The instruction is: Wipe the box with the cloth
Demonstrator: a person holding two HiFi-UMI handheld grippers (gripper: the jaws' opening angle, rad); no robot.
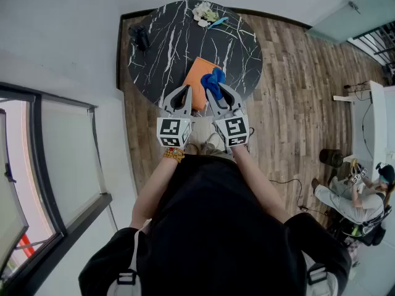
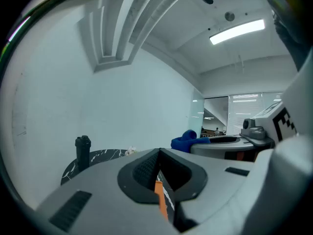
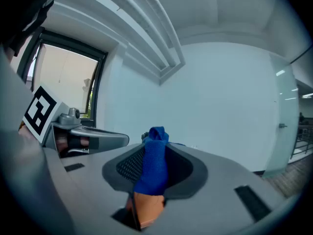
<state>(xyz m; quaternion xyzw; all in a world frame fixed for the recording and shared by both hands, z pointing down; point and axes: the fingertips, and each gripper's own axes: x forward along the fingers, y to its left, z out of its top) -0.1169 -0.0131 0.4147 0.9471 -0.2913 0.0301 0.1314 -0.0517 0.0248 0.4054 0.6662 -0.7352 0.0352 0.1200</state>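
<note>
An orange box (image 1: 199, 74) lies on the near side of the round black marble table (image 1: 166, 42). My right gripper (image 1: 216, 90) is shut on a blue cloth (image 1: 213, 81), which sticks up between its jaws over the box's near right part. In the right gripper view the cloth (image 3: 154, 159) fills the jaw gap, and the box (image 3: 146, 207) shows below it. My left gripper (image 1: 184, 92) hovers at the box's near left edge, shut with nothing in it. Through its closed jaws a sliver of the box (image 2: 159, 194) shows, and the cloth (image 2: 186, 141) is off to the right.
A black upright object (image 1: 141, 37) stands at the table's far left, also seen as a dark object (image 2: 82, 152) from the left gripper. White and teal items (image 1: 207, 13) lie at the far edge. Wooden floor surrounds the table; a seated person (image 1: 358, 196) is far right.
</note>
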